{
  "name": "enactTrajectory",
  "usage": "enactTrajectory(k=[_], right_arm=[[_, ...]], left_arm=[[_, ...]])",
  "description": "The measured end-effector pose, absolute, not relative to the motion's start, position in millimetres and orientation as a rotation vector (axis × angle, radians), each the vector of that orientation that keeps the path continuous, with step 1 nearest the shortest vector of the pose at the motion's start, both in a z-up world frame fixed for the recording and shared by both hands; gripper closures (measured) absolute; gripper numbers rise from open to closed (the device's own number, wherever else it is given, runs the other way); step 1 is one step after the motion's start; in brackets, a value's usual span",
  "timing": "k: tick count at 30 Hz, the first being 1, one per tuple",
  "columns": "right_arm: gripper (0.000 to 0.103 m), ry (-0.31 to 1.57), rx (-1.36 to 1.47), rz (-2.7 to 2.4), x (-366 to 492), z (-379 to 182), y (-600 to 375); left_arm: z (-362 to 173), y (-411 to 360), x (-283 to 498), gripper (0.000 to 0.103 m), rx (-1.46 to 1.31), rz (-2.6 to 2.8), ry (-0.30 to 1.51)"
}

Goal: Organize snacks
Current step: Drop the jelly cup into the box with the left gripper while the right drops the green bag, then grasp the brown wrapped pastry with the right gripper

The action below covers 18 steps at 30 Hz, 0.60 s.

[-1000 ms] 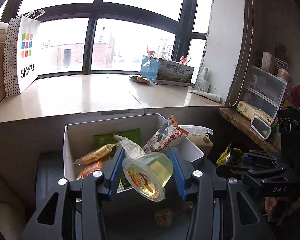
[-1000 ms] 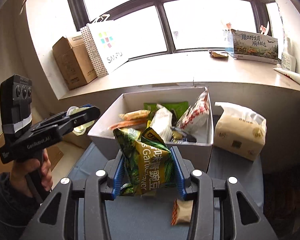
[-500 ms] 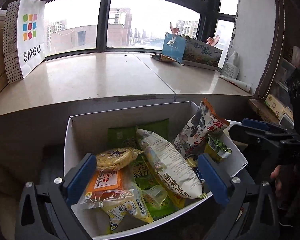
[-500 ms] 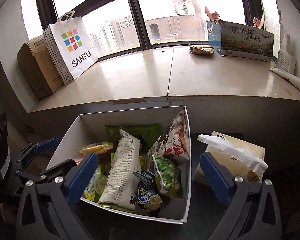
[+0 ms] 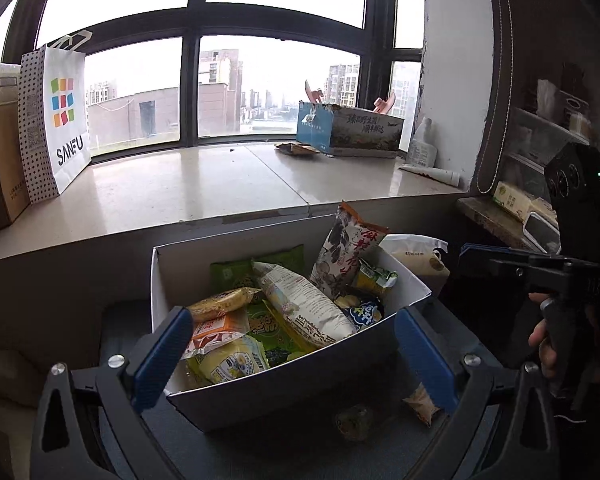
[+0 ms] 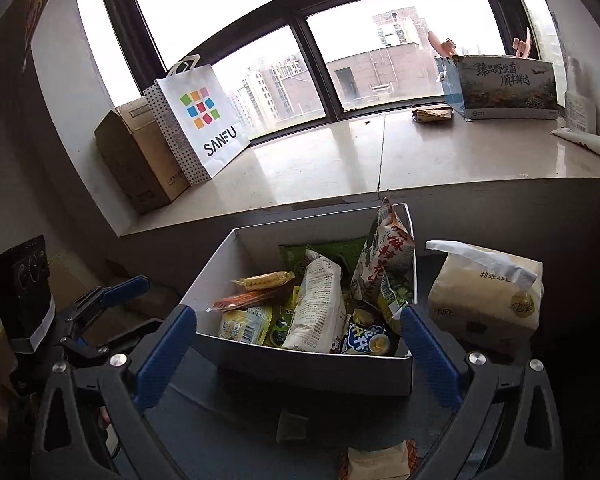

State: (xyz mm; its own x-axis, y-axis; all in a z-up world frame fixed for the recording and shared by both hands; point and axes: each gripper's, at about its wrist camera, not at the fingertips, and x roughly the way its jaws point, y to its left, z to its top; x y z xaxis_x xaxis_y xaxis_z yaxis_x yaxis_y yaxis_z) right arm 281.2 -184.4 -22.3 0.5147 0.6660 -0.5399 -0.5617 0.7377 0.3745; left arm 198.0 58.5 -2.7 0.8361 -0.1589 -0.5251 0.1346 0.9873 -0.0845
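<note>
**Both grippers empty, snacks in the box**

Gone from both grippers are the snacks they clamped a second ago: the jelly cup that sat between the left gripper's pads and the green chip bag that the right gripper held. Both sets of jaws have just been opening, and now both stand spread wide with nothing between them.

Nearest the left gripper (image 5: 294, 350), 2 blue pads frame the front corner of the white box (image 5: 160, 280) without touching it. On the dark table top (image 5: 260, 440) just in front of the box lie a small tan packet (image 5: 422, 402) and a blurred dark wrapped piece (image 5: 354, 420).

From the right gripper (image 6: 296, 354), the near wall of the box lies between the 2 pads, and another tan packet (image 6: 378, 462) sits at the bottom edge of the view.

Inside the box the snacks (image 6: 320, 308) lie heaped: a long white bag (image 5: 306, 306) slanting across the middle, an orange packet (image 5: 216, 326) and a yellow one (image 5: 224, 304) at the left, a green bag (image 5: 256, 270) against the far wall, and a red-and-white bag (image 5: 346, 252) standing upright at the right side.

Just right of the box stands a beige tissue pack (image 6: 484, 296) with a white sheet pulled up.

Beyond the box runs a pale windowsill (image 6: 320, 160). On it stand a white SANFU paper bag (image 6: 204, 120) with a brown carton (image 6: 140, 152) beside it at the left, and a printed carton (image 6: 504, 88) at the right, in front of the window.
</note>
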Motion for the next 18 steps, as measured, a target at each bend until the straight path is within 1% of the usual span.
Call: enactTrajectory(k=[4, 8, 10, 12, 18], right_arm=[[0.0, 0.688, 0.233, 0.776, 235.9, -27.6, -213.1], [0.0, 0.723, 0.312, 0.862, 190.0, -44.0, -238.6], [0.0, 0.732, 0.327, 0.867, 169.4, -54.3, -249.1], [0.0, 0.729, 0.319, 0.839, 149.2, -66.2, -258.9], [0.0, 0.775, 0.216, 0.754, 123.4, -101.1, -260.0]], left_arm=[[3.1, 49.0, 143.2, 0.0, -0.061, -0.162, 0.491], [-2.0, 41.2, 97.8, 0.0, -0.106, -0.208, 0.463], [-6.7, 33.9, 73.4, 0.0, -0.064, -0.178, 0.42], [-12.1, 27.7, 54.8, 0.0, -0.03, -0.141, 0.401], [-29.0, 26.4, 30.5, 0.0, -0.119, -0.182, 0.441]])
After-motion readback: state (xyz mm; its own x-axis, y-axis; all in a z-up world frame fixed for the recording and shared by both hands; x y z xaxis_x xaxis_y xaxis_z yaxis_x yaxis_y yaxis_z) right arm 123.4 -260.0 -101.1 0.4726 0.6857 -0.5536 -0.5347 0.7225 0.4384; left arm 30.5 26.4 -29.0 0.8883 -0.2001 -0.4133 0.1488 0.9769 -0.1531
